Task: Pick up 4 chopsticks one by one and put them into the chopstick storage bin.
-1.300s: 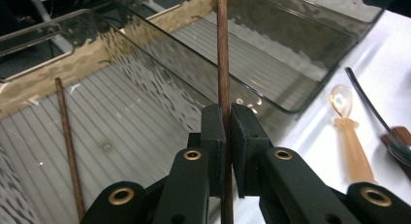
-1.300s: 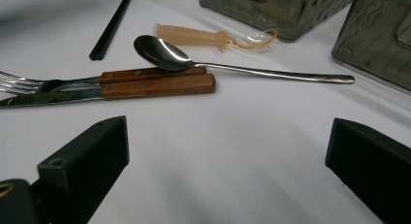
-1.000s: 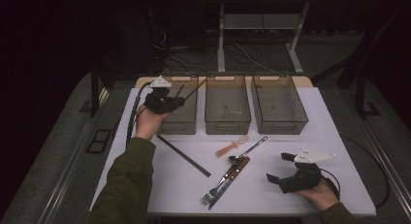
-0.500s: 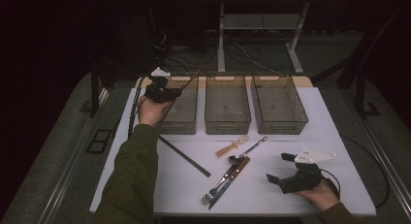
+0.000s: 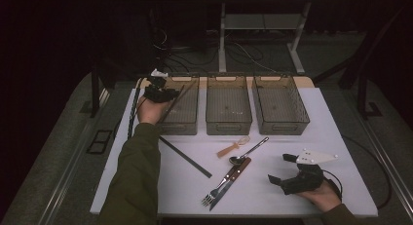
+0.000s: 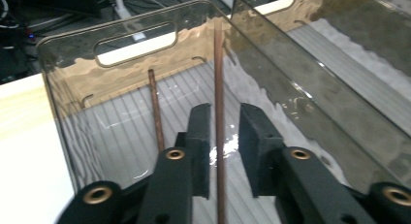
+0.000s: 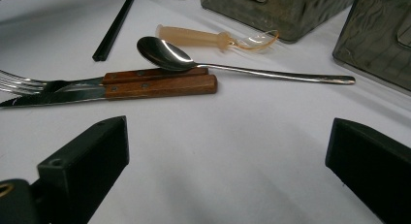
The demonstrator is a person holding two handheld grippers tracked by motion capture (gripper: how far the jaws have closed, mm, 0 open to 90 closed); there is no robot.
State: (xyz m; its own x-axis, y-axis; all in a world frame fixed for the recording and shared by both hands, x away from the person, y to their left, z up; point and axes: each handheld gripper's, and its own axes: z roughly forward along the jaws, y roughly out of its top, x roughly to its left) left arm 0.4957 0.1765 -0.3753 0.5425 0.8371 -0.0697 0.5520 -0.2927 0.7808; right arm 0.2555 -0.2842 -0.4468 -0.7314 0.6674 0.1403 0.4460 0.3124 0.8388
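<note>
Left gripper view: my left gripper (image 6: 220,151) fingers just spread, brown chopstick (image 6: 219,83) loose between them over the left bin (image 6: 72,54). Light, stiff, slick; grip mid-shaft.

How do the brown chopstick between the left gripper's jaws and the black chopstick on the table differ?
The brown chopstick is reddish-brown; the black chopstick is black.
The brown chopstick leans inside the left bin, its tip against the bin's far wall; the black chopstick lies flat on the white table.
The brown chopstick stands between the just-opened jaws of the left gripper, with a gap on each side; the black chopstick lies apart from both grippers.
Both are long, thin sticks.
</note>
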